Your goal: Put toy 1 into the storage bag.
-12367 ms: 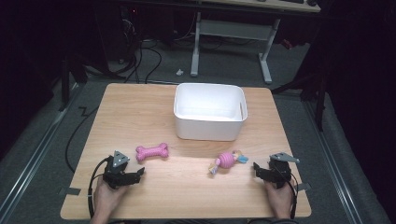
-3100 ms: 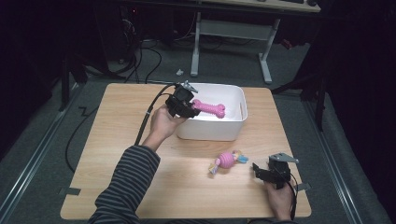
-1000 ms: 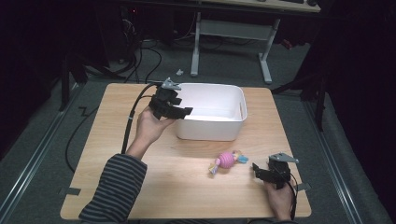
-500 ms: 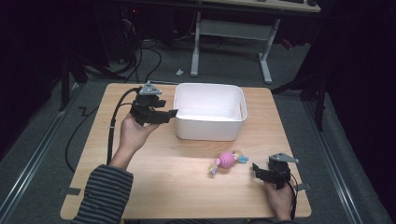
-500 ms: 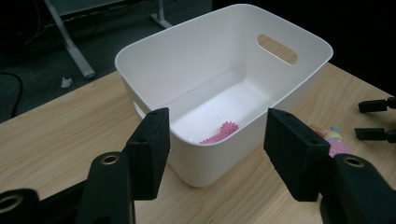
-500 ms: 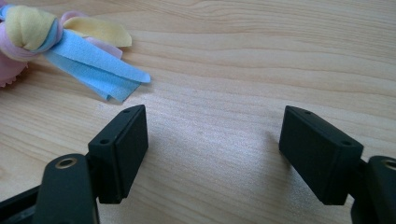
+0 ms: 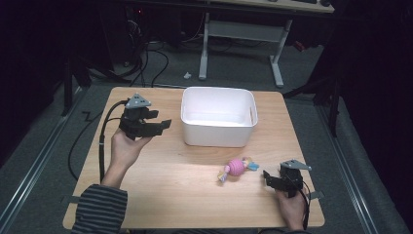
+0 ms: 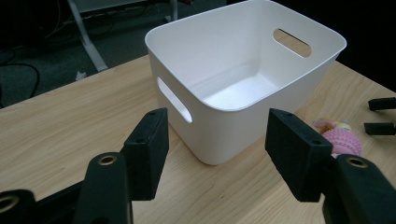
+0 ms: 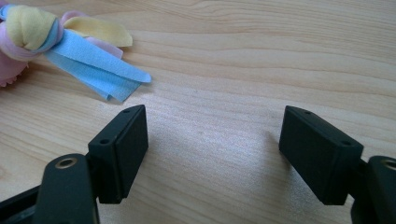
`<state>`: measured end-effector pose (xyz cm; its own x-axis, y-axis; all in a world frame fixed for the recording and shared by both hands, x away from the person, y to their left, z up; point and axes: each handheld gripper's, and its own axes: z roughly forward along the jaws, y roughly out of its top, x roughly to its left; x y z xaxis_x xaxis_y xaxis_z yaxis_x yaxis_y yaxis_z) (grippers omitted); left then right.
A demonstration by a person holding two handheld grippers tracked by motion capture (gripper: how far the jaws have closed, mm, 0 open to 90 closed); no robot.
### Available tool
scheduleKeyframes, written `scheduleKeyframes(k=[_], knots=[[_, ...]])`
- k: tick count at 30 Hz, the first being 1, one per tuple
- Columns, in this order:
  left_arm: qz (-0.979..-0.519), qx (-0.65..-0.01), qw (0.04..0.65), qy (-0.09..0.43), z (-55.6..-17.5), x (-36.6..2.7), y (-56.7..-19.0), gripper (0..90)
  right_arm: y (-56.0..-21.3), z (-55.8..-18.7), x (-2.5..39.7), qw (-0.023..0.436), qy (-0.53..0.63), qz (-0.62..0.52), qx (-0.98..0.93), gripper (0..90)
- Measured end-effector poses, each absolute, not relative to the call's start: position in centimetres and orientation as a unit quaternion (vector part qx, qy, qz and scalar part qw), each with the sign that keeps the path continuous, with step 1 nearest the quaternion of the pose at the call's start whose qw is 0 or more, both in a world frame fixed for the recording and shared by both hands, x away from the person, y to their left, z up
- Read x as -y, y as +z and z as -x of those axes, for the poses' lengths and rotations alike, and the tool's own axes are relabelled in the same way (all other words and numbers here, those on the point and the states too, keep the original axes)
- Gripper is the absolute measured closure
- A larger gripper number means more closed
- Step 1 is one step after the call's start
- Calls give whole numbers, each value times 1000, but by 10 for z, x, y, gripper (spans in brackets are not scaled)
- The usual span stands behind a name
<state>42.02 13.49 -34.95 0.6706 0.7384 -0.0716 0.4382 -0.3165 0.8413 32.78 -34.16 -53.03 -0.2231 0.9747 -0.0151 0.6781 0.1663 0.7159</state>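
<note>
One bin, one toy and two grippers on my table.

I count one white plastic bin (image 7: 218, 117) with two slot handles cut in its walls, and one pink knobbly ball toy with blue and yellow fabric strips (image 7: 237, 167) lying on the single light wooden table (image 7: 175, 185). I have two black two-jaw grippers: the left gripper (image 7: 163, 122) and the right gripper (image 7: 267, 175), each with two jaws and one cable trailing from it.

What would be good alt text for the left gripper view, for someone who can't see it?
The left gripper's two open black jaws frame a white bin with handle slots, standing on a wooden table. At the right edge, a pink ball toy lies on the table beside the bin.
</note>
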Motion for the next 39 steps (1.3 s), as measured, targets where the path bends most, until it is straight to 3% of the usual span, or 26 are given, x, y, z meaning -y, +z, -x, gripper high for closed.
scheduleKeyframes(k=[19,39], knots=[[-790,-377,451,174,-398,-151,-373,387,-530,-328,341,247,299,-572,-722,241],[-785,-401,450,143,-385,-156,-419,375,-530,-328,341,248,300,-571,-723,241]])
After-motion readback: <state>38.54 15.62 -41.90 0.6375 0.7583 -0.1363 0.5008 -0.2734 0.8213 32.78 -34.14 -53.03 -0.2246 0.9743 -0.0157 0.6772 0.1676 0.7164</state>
